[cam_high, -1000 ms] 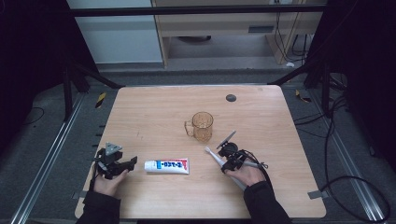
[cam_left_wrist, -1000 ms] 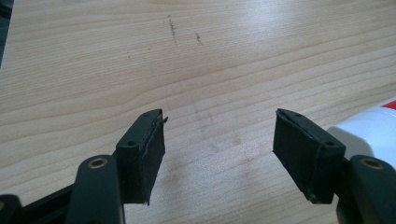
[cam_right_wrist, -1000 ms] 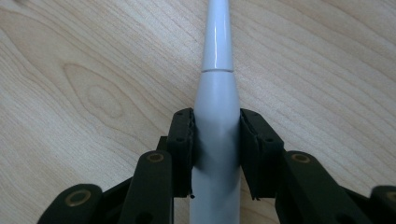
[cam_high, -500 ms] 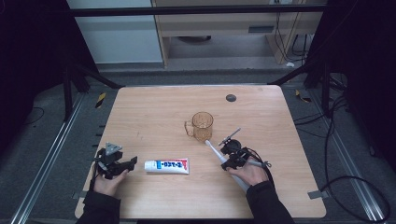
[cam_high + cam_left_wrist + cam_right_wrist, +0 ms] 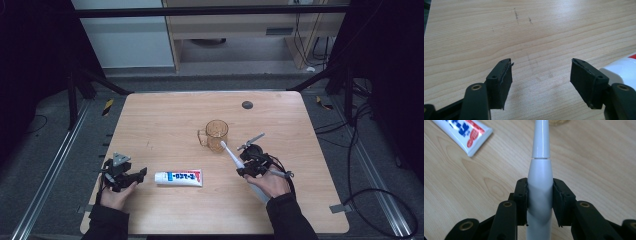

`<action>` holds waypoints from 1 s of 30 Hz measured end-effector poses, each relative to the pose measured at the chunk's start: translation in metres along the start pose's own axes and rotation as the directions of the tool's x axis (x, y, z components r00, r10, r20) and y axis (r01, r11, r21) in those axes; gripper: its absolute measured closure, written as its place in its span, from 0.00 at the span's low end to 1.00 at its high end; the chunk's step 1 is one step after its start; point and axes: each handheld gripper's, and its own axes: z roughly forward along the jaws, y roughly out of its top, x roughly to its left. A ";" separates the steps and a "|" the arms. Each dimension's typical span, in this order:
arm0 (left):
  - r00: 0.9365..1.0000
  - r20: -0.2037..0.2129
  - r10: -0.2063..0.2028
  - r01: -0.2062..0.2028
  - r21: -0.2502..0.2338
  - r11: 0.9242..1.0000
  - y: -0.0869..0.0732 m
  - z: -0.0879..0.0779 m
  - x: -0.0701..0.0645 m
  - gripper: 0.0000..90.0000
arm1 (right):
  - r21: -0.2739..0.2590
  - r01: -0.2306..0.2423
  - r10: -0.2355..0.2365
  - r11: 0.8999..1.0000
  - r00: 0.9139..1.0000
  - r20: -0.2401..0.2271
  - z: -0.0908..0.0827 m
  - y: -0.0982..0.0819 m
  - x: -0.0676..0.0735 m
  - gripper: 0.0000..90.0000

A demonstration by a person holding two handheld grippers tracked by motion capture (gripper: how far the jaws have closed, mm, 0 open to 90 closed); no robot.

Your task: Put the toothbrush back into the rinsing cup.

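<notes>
Right gripper (image 5: 246, 170) has come up off the table with the toothbrush (image 5: 231, 154) clamped at its handle, head now tipped toward the cup (image 5: 216, 135) just beyond; likely heading into the cup. Left gripper (image 5: 135, 175) rests at near left, jaws apart and empty, beside the toothpaste (image 5: 178, 177).

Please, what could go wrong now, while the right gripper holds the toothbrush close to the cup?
1. The right gripper clamps the smooth, tapered toothbrush; it might slip or twist.
2. Its head points toward the cup, which looks light; a bump could tip it.
3. The left gripper is open beside the toothpaste tube and might push it.
</notes>
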 end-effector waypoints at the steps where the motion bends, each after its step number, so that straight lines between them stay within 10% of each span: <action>1: 1.000 0.000 0.000 0.000 0.000 1.000 0.000 0.000 0.000 0.37 | -0.016 -0.003 0.003 1.000 1.000 -0.003 -0.002 0.000 0.000 0.75; 10: 1.000 0.001 -0.001 0.001 0.000 1.000 0.000 0.000 0.000 0.37 | -0.210 -0.042 0.040 0.977 0.999 -0.014 -0.023 0.002 -0.004 0.75; 16: 1.000 -0.002 -0.002 0.002 -0.004 1.000 0.000 0.000 0.000 0.37 | -0.333 -0.058 0.057 0.941 0.998 -0.010 -0.033 0.004 -0.003 0.74; 26: 1.000 -0.002 -0.006 0.006 -0.008 1.000 0.000 -0.001 0.000 0.37 | -0.518 -0.112 0.113 0.848 0.993 -0.030 -0.046 0.012 0.000 0.74; 27: 1.000 -0.002 -0.006 0.006 -0.008 1.000 0.000 -0.001 0.000 0.37 | -0.556 -0.119 0.124 0.823 0.992 -0.029 -0.048 0.015 0.001 0.74; 29: 1.000 -0.002 -0.007 0.007 -0.008 1.000 0.000 -0.001 0.001 0.37 | -0.568 -0.124 0.129 0.813 0.991 -0.031 -0.049 0.015 0.001 0.74; 30: 1.000 -0.002 -0.007 0.007 -0.009 1.000 0.000 -0.001 0.001 0.37 | -0.600 -0.129 0.138 0.790 0.990 -0.031 -0.051 0.017 0.001 0.74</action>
